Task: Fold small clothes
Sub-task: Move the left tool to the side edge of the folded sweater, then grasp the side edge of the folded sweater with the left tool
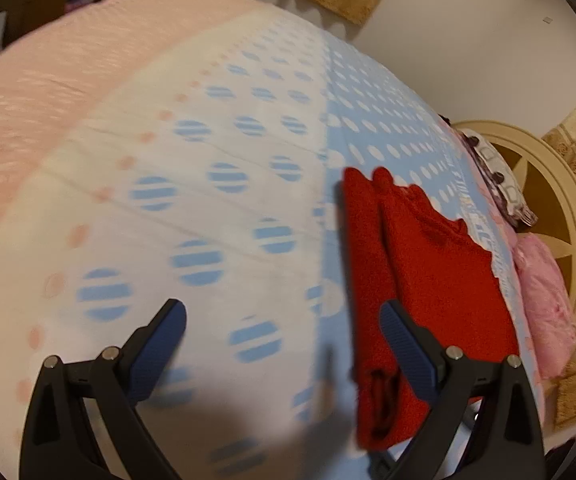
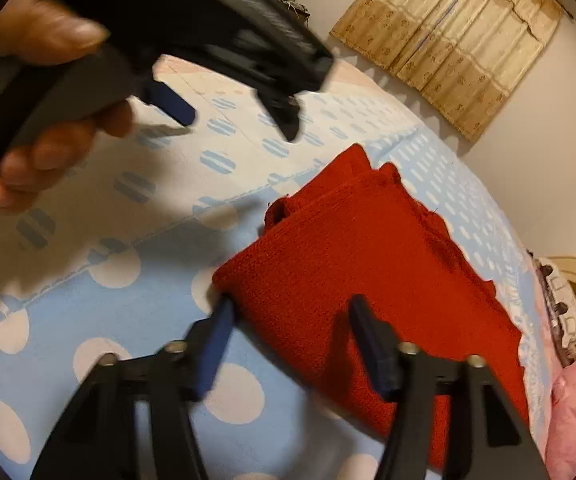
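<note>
A folded red knitted garment (image 1: 428, 264) (image 2: 368, 264) lies flat on the bedspread (image 1: 207, 200) (image 2: 87, 320), over its light blue part with white dots. My right gripper (image 2: 292, 306) points down at the garment's near left corner. One fingertip stands at the corner's edge and the other over the cloth; the jaws are apart and the cloth lies flat between them. My left gripper (image 1: 281, 312) (image 2: 237, 124) is open above the white part with blue striped dots, with nothing between its fingers. Its right finger (image 1: 404, 344) overlaps the garment's left edge in its own view.
A hand (image 2: 47, 92) holds the left gripper at the upper left of the right wrist view. A pink cloth (image 1: 544, 304) (image 2: 572, 420) and a patterned pillow (image 1: 496, 176) lie by the cream headboard (image 1: 560, 200). A beige curtain (image 2: 448, 36) hangs on the wall.
</note>
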{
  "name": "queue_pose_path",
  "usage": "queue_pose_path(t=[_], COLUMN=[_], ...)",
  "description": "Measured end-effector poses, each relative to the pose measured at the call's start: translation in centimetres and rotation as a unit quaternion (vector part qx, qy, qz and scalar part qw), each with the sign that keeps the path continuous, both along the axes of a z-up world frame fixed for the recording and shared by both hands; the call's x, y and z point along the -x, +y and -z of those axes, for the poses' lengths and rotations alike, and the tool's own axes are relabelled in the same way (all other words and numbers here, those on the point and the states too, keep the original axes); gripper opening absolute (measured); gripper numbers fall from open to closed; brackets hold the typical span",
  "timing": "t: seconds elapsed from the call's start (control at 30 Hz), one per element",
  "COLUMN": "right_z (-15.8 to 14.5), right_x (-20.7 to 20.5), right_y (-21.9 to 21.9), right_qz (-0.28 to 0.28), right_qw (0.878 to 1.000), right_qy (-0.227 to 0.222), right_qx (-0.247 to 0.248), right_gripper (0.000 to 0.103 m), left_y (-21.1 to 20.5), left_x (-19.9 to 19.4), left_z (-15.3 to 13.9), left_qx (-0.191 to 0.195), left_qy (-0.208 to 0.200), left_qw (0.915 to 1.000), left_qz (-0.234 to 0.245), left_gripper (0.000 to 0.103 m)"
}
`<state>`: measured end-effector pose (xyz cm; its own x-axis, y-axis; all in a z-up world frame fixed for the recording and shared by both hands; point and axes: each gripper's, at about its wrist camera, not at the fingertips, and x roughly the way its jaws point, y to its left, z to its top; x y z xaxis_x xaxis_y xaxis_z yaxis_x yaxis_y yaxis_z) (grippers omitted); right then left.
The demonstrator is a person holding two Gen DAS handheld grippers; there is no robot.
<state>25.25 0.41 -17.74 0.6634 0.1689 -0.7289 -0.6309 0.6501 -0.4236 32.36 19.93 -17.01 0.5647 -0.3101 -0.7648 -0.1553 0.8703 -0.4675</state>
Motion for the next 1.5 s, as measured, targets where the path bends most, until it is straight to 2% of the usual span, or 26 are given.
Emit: queue_pose_path(t=[0.1,0.23,0.5,0.57,0.6,0.63,0.67,0.7,0.77,0.87,0.93,1.17,1.5], right_z=[0.1,0.6,0.8,0.8,0.8,0.8,0.7,0.7,0.6,0.3,-0.2,-1.6,-3.7], right_x=[0.2,0.7,1.0,1.1,1.4,1.4,1.4,1.4,1.3,1.4,1.5,1.7,1.2], right_y=[0.0,0.3,0.3,0.3,0.3,0.2,0.2,0.1,-0.2,-0.4,-0.8,-1.6,-3.7], right_qz=[-0.001,-0.01,-0.011,-0.011,-0.011,-0.011,-0.012,-0.012,-0.013,-0.011,-0.007,0.001,0.025], right_qw=[1.0,1.0,1.0,0.999,0.999,0.999,1.0,1.0,1.0,0.999,0.999,0.998,0.996], right_qy=[-0.004,-0.018,-0.027,-0.031,-0.032,-0.031,-0.029,-0.026,-0.024,-0.027,-0.03,-0.039,-0.043], right_qx=[-0.003,0.006,-0.001,0.0,0.0,-0.001,-0.003,-0.007,-0.011,-0.015,-0.025,-0.045,-0.078], right_gripper=[0.043,0.037,0.036,0.036,0.036,0.035,0.034,0.03,0.021,0.016,0.014,0.013,0.008], left_y=[-1.4,-3.0,-6.0,-6.2,-6.2,-6.2,-6.2,-6.2,-6.0,-5.7,-5.4,-5.2,-4.9], left_x=[-1.9,-4.0,-7.6,-8.1,-8.3,-8.4,-8.6,-8.7,-9.1,-9.5,-9.5,-9.5,-9.8], left_z=[0.0,-0.4,0.2,0.6,0.7,0.6,0.5,0.6,1.0,1.4,1.4,1.2,0.0], left_qx=[0.013,0.015,-0.002,0.004,0.003,0.001,0.001,0.004,0.022,0.041,0.055,0.072,0.135], left_qy=[0.001,-0.009,0.001,0.005,0.006,0.003,0.0,0.002,0.011,0.015,0.014,0.011,-0.006], left_qw=[0.9995,0.9988,0.9972,0.9972,0.9972,0.9972,0.9969,0.9965,0.9955,0.9941,0.9938,0.9935,0.988], left_qz=[0.028,0.046,0.074,0.075,0.075,0.075,0.078,0.083,0.092,0.1,0.096,0.087,0.074], left_gripper=[0.099,0.099,0.098,0.09,0.09,0.087,0.074,0.067,0.036,0.021,0.017,0.015,0.014])
